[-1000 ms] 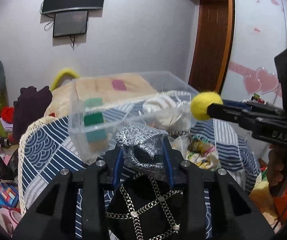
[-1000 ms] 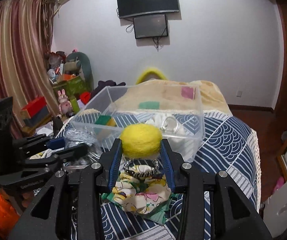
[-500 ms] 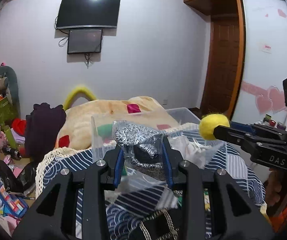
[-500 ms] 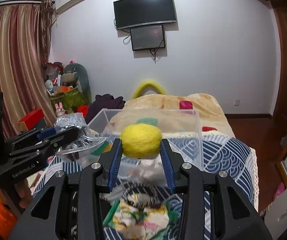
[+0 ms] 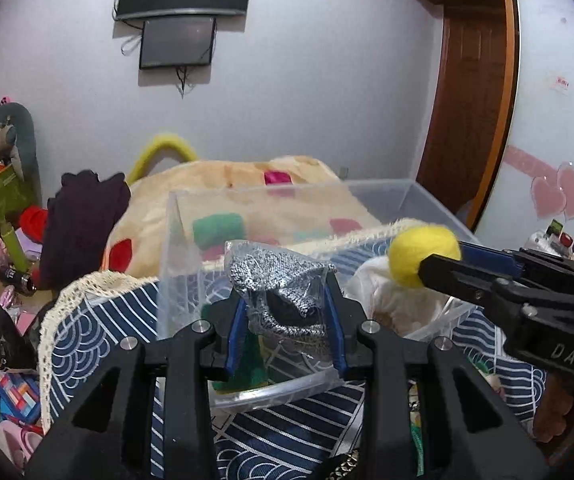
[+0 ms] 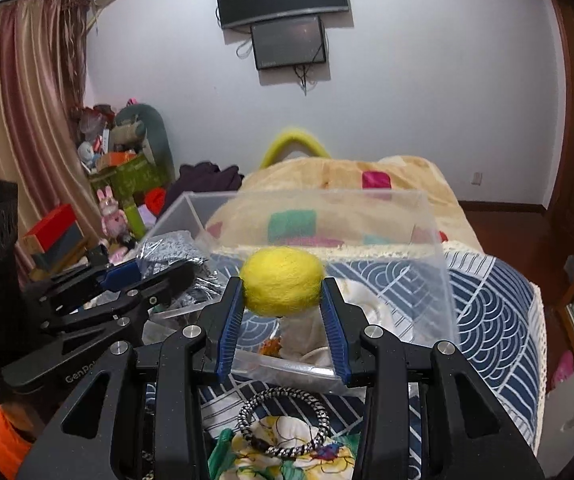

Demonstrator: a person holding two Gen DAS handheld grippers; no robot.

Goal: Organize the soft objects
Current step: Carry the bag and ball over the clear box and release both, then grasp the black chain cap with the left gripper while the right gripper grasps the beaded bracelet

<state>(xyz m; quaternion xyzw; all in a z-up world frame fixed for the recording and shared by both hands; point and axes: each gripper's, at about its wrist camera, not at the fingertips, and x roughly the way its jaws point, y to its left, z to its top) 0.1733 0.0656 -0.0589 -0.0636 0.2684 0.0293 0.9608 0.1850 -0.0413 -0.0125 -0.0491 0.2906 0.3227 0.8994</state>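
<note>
Over bed (image 6: 495, 296), claws (image 6: 283, 300) level, seemingly above bin (image 6: 439, 280).

You had a bed (image 6: 487, 304) under everything, with a blue cover (image 5: 87, 344) that had white wave lines and a lacy cream edge. A clear plastic box (image 6: 427, 240) sat right on the cover. Behind the box lay a tan blanket (image 6: 407, 176) with pink, green and red squares. In front of the box, near you, a flowery cloth (image 6: 287, 460) lay on the cover, and a black and white braided ring (image 6: 283, 424) rested on that cloth.
</note>
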